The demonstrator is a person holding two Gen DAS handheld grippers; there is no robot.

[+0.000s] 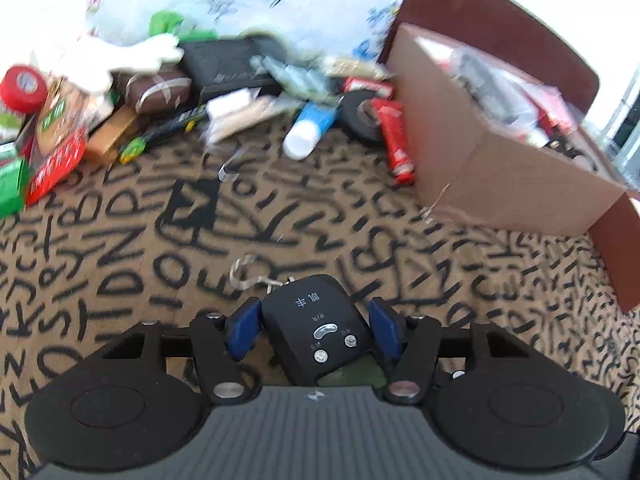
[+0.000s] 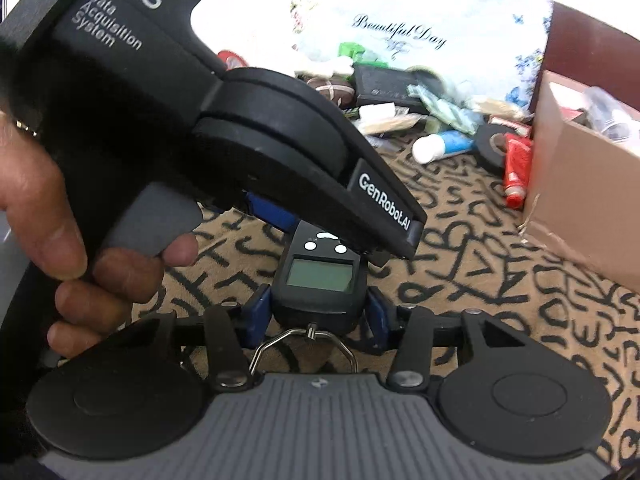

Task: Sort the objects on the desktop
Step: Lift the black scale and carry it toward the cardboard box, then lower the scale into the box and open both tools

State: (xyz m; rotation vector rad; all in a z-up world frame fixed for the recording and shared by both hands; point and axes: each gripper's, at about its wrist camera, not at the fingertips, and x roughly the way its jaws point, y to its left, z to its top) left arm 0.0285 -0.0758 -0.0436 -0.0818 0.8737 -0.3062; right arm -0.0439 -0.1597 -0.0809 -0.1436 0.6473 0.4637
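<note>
Item: one small black hand scale (image 1: 318, 330), and we are holding it between both claws at once. In the left wrist view we are seeing its button end sitting between the blue pads (image 1: 244, 332) of the left claw (image 1: 316, 330), with the pads close against its sides; we are reading this as a grip, though contact on the right pad is hard to confirm. In the right wrist view the right claw (image 2: 316, 316) is pinching the screen end of the same scale (image 2: 320, 280), pads pressing both flanks.

Orientation: the scale's long axis is running along the line between the two claws. Its hook (image 1: 244, 272) is dangling beyond the left claw over the patterned surface (image 1: 120, 264), and its wire ring (image 2: 304, 350) is hanging towards the right camera.

Surroundings: we are noting a cardboard box (image 1: 480, 152) full of goods at the right and, well apart from the scale along the far edge, a heap holding a red tape roll (image 1: 24, 88), a red and green carton (image 1: 56, 148), a brown ball (image 1: 158, 90), a black case (image 1: 228, 66), a white-capped blue bottle (image 1: 310, 128), a black tape roll (image 1: 362, 114) and a red tube (image 1: 394, 140). A second loose hook (image 1: 230, 168) is lying on the surface between.

Obstruction: in the right view the left device's body (image 2: 248, 132) and the hand (image 2: 60, 216) gripping it are covering much of the left side.
</note>
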